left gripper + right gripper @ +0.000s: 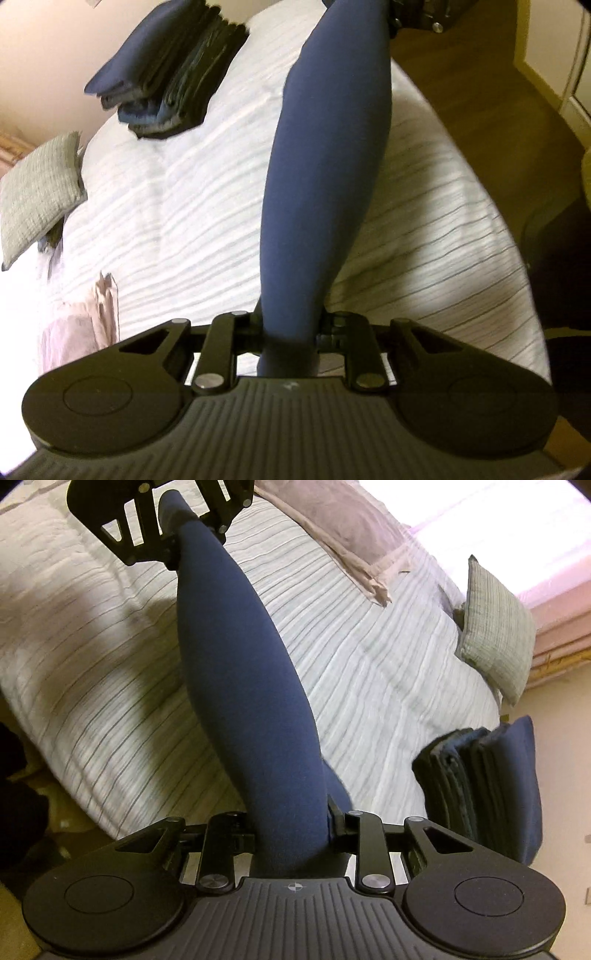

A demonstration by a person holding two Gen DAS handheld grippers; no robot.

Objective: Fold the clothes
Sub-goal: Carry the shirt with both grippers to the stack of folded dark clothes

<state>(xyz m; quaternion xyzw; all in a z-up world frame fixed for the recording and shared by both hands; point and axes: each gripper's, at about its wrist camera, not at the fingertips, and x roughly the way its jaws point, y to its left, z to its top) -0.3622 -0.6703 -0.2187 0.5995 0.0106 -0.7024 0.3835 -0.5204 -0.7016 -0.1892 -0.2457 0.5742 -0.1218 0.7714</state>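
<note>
Striped bedding (177, 206) fills both views; a navy garment (325, 177) hangs stretched above it, each end clamped in the left gripper (291, 332) and right gripper (295, 827) jaws. Folded stack (166, 70) upper left. Judged mid-fold: next, lowering it flat.
</note>
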